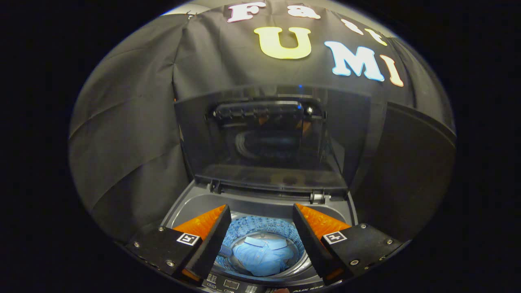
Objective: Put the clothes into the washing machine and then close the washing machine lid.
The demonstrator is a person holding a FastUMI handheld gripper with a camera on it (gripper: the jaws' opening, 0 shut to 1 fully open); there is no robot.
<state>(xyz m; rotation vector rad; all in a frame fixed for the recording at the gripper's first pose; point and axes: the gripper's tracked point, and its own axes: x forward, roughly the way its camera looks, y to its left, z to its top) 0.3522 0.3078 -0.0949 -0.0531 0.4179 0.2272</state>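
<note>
A grey top-loading washing machine point(195, 203) stands just ahead of me. Its dark see-through lid point(268, 138) is raised upright at the back on its hinges. A light blue shirt point(262, 256) lies crumpled at the bottom of the drum point(260, 226), seen between my fingers and well below them. My gripper point(260, 211) hovers above the drum opening, open, with nothing between the fingers point(211, 236).
The machine's control panel point(240, 285) runs along its near edge, under my fingers. Black cloth walls close in behind the lid and on both sides of the machine.
</note>
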